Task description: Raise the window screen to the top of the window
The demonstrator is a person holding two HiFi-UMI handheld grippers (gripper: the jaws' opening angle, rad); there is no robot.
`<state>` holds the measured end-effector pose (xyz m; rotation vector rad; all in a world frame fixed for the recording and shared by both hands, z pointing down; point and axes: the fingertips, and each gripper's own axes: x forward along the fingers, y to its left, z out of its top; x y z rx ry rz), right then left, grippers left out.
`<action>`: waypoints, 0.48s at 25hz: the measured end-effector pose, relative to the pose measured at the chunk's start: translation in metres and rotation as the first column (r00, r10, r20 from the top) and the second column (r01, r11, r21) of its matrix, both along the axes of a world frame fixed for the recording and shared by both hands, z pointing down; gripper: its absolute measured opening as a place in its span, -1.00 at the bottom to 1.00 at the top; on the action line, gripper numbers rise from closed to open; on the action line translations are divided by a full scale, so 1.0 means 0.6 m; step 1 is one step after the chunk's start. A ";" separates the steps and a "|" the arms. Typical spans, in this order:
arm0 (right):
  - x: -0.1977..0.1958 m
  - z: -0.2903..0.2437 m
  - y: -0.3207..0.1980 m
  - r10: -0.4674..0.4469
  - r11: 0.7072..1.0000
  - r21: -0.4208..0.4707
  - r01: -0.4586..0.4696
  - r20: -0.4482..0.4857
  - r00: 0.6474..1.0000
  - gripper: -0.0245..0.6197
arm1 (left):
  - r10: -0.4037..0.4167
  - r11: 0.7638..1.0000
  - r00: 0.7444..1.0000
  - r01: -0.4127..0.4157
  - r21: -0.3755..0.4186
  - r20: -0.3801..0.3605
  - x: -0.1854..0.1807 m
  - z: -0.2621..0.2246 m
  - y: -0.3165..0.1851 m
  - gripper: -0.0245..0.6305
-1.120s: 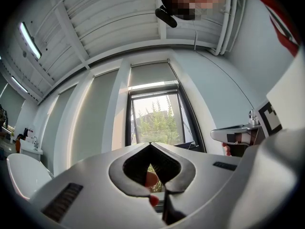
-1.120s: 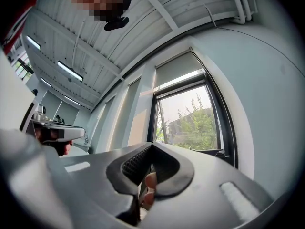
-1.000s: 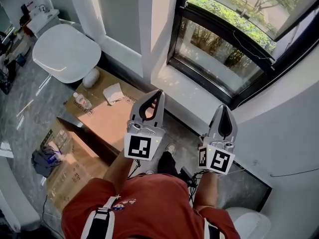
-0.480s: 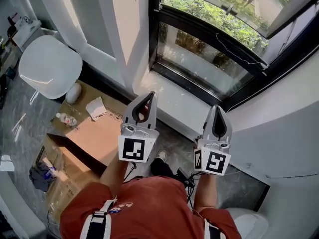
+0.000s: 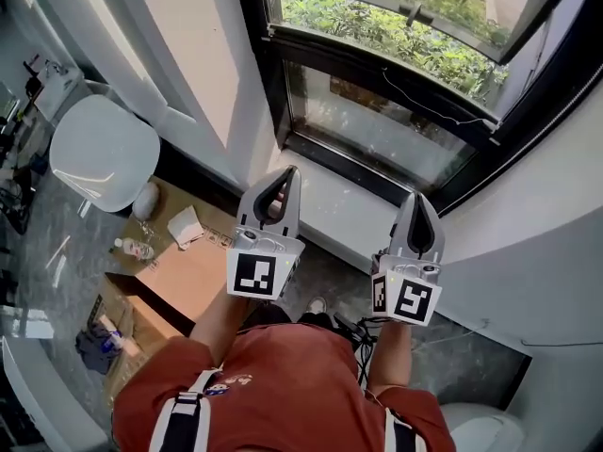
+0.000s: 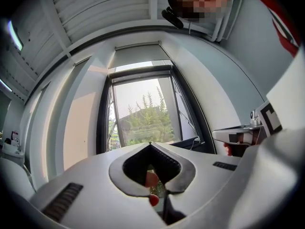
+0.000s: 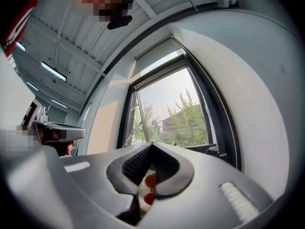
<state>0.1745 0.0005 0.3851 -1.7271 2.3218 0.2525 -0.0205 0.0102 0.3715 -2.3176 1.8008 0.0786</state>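
Near us: our red shirt (image 5: 283, 384) fills the bottom of the head view, with both forearms reaching forward.
Floor: grey stone (image 5: 47, 243), cluttered on the left.
Box: an open cardboard box (image 5: 179, 276) lies on the floor to our left. A bottle (image 5: 135, 249) and a crumpled white cloth (image 5: 184, 226) rest on its flap.
Chair: a white rounded seat (image 5: 104, 149) stands beyond the box.
Sill: a pale ledge (image 5: 349, 210) runs under the window, beneath the gripper tips in the head view.
Window: a black frame (image 5: 377, 64) is set in a white recess, with a thin cord (image 5: 424, 104) strung across the glass. Green shrubs (image 5: 358, 17) show outside.
Screen: we cannot tell it from the glass. The lower pane (image 5: 377, 135) looks duller than the part above it.
Left gripper (image 5: 292, 171): the jaws are fully together, tips meeting with nothing between them. It is held in the air pointing at the window and touches nothing.
Right gripper (image 5: 419, 199): its jaws are likewise pressed together and empty. It is held level with the left one, well apart from it, and short of the window frame.
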 end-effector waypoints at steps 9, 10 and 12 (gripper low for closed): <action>0.048 -0.005 -0.031 0.058 0.998 0.017 -0.058 0.003 0.998 -0.90 | 0.048 0.999 0.999 -0.048 -0.008 -0.005 0.041 0.002 -0.056 -0.91; 0.050 -0.005 -0.035 0.064 0.998 0.018 -0.064 0.000 0.998 -0.90 | 0.049 0.999 0.999 -0.049 -0.005 -0.009 0.040 0.001 -0.063 -0.91; 0.053 -0.004 -0.043 0.077 0.997 0.019 -0.077 -0.005 0.997 -0.90 | 0.059 0.998 0.998 -0.059 0.010 -0.017 0.038 0.001 -0.077 -0.91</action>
